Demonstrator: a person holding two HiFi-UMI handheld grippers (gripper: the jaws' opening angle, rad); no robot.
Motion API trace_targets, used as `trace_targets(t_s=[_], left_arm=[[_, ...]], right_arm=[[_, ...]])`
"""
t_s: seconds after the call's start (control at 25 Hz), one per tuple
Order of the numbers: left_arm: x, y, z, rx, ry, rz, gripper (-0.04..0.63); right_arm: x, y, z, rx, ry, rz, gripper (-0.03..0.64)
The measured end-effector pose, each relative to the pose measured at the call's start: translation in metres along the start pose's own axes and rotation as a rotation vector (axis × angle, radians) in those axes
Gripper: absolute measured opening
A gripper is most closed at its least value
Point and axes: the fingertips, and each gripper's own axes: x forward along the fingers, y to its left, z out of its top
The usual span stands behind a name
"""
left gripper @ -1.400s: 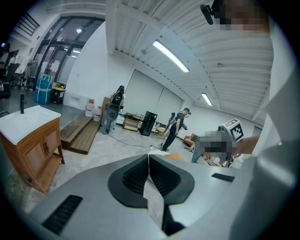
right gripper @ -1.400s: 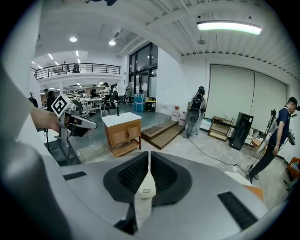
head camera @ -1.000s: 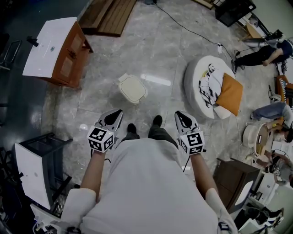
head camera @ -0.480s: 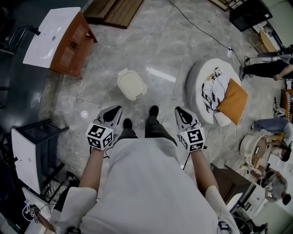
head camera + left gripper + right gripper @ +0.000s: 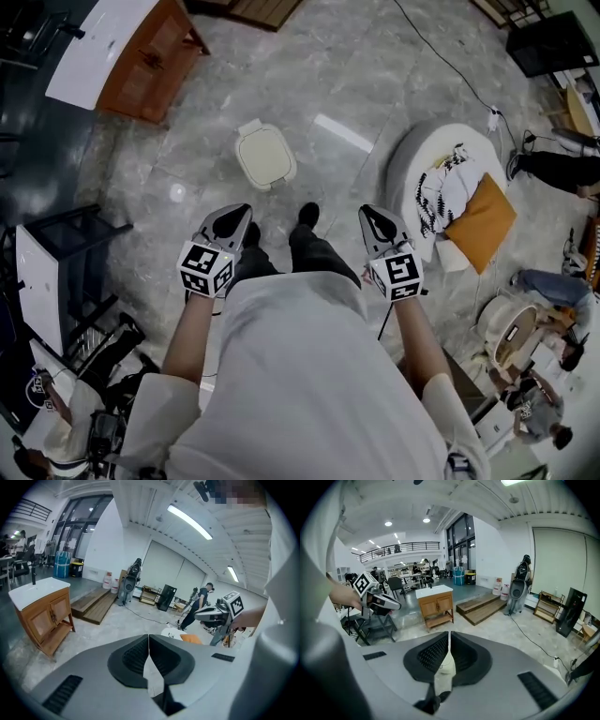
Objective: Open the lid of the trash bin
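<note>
As the person walks up, the trash bin (image 5: 265,156) on the floor (image 5: 375,84) has ended up noticeably closer in front of them, and it's still closed. Left tongs (image 5: 240,212) and right tongs (image 5: 367,214) are both pinched together with nothing in them. So I'd say the actual opening hasn't started, it's just the approach.

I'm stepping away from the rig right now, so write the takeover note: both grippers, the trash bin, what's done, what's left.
Left gripper: jaws shut, nothing held, in the air.
Right gripper: the same, shut and empty.
Trash bin: stands on the floor ahead, nearer the left gripper, touched by neither gripper. Its lid is down.
Done: nothing on the bin yet.
Left: bring a gripper down to the lid and lift it open.
</note>
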Motion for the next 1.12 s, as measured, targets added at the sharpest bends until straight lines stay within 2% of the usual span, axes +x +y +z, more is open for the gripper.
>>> trace_targets(t_s=[0.24, 0.44, 0.64, 1.12], left_arm=[[0.036, -0.012, -0.015, 0.048, 0.057, 0.051, 0.018], [0.061, -0.014, -0.029, 0.04, 0.102, 0.082, 0.018], [0.082, -0.005, -0.05, 0.074, 0.156, 0.108, 0.02], [0.141, 0.027, -0.119, 0.027, 0.25, 0.108, 0.02]], right_arm=[[0.02, -0.023, -0.019, -0.01, 0.025, 0.081, 0.035], [0.038, -0.037, -0.031, -0.022, 0.056, 0.14, 0.035], [0.06, -0.041, -0.042, -0.013, 0.076, 0.184, 0.034], [0.117, -0.023, -0.088, 0.052, 0.17, 0.245, 0.034]])
